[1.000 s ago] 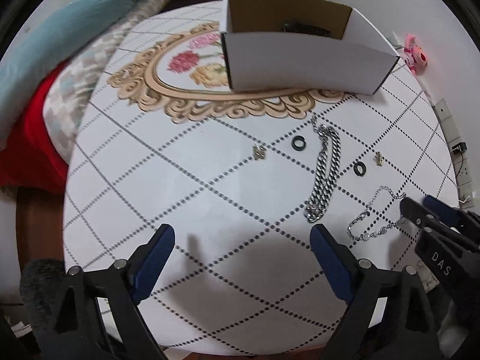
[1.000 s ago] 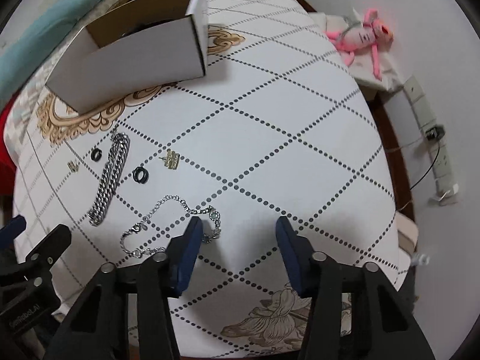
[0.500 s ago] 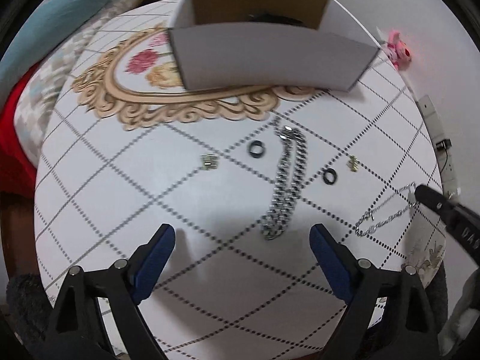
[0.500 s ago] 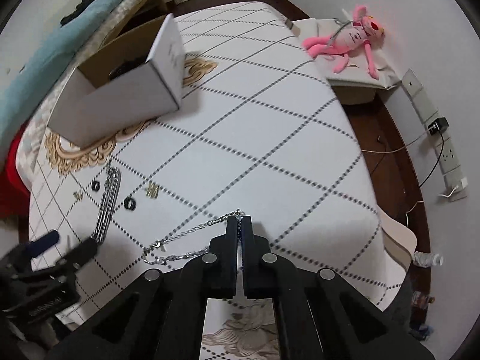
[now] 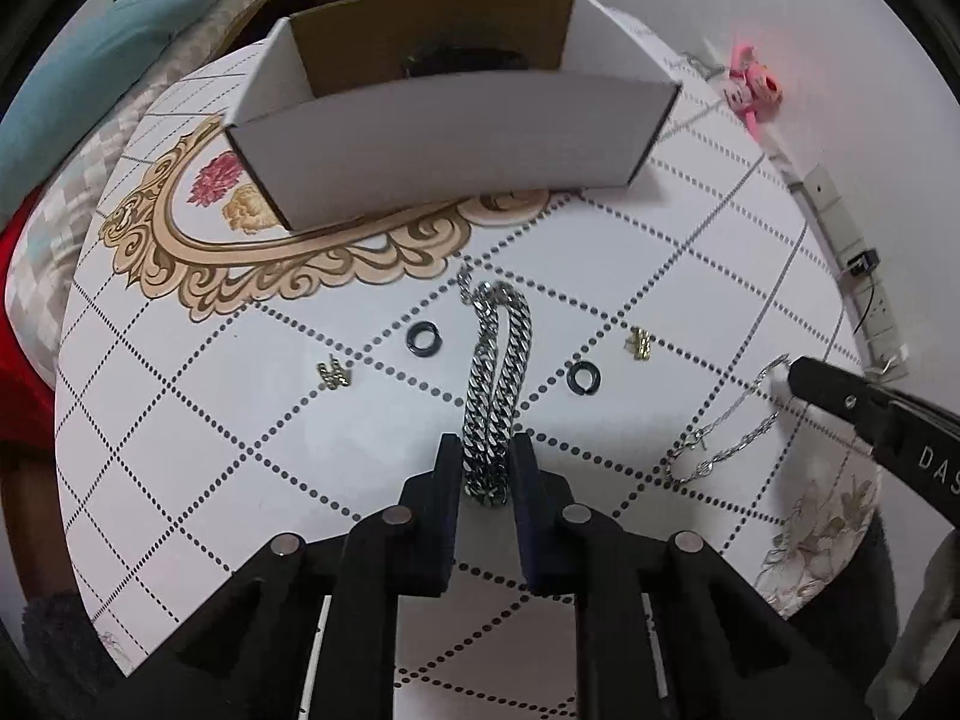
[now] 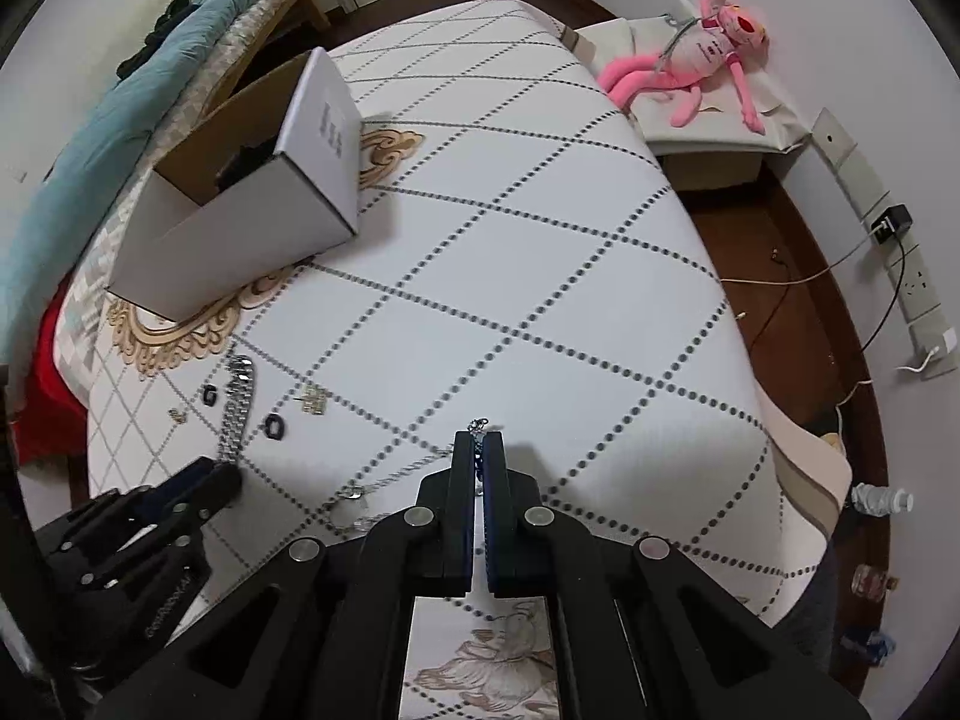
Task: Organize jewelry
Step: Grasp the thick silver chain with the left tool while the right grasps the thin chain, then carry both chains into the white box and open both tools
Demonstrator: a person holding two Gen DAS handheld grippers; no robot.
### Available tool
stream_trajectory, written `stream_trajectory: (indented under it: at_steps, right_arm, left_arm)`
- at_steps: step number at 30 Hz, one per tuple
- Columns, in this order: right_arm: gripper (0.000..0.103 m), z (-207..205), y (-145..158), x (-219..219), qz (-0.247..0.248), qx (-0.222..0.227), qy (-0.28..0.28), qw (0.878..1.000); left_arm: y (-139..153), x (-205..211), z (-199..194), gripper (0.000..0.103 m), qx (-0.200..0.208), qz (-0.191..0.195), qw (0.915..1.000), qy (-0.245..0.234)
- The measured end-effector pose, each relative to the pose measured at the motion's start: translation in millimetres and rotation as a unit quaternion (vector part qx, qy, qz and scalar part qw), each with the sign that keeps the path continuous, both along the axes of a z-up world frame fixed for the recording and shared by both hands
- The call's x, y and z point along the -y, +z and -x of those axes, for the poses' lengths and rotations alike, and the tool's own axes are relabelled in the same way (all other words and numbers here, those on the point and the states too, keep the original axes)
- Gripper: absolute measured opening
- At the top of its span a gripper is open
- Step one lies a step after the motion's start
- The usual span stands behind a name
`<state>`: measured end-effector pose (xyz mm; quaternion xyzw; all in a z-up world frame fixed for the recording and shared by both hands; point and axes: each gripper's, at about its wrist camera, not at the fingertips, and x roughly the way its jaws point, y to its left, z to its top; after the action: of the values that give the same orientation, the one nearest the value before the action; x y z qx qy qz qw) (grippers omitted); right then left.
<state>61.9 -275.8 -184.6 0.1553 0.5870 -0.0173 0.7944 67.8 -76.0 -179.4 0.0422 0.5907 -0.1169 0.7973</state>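
2 grippers, 2 chains pinched.
Left gripper [image 5: 487, 471] pinches heavy chain [image 5: 495, 372], long axis running ahead toward box [image 5: 456, 138]; right gripper [image 6: 478, 456] pinches fine chain [image 5: 729, 426].

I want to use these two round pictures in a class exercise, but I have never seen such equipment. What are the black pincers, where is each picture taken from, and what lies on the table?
No robot is here: a person holds a two-fingered tool in each hand, and a wide-angle camera on each looks forward along its fingers.

In the left-hand camera's view, the left tool has closed on the near end of a thick silver chain. In the right-hand camera's view, the right tool pinches one end of a thin silver chain; the rest trails on the tablecloth.

Also on the cloth lie two black rings, two small gold pieces, and an open white cardboard box with something dark inside. A pink plush toy lies beyond the table.
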Motion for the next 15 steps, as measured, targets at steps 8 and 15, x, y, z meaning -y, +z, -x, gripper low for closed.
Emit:
stream_trajectory:
  at_steps: [8,15]
  right_arm:
    - [0.002,-0.5,27.0,-9.4,-0.055,0.025,0.016,0.998]
    - [0.002,-9.2,60.9,-22.3,-0.092,0.051,0.042,0.994]
  left_arm:
    - [44.9,-20.7,2.6,0.013,0.023,0.050,0.9983,0.019]
    - [84.4,-31.0,-3.0,0.000,0.048,0.089,0.9947,0.019]
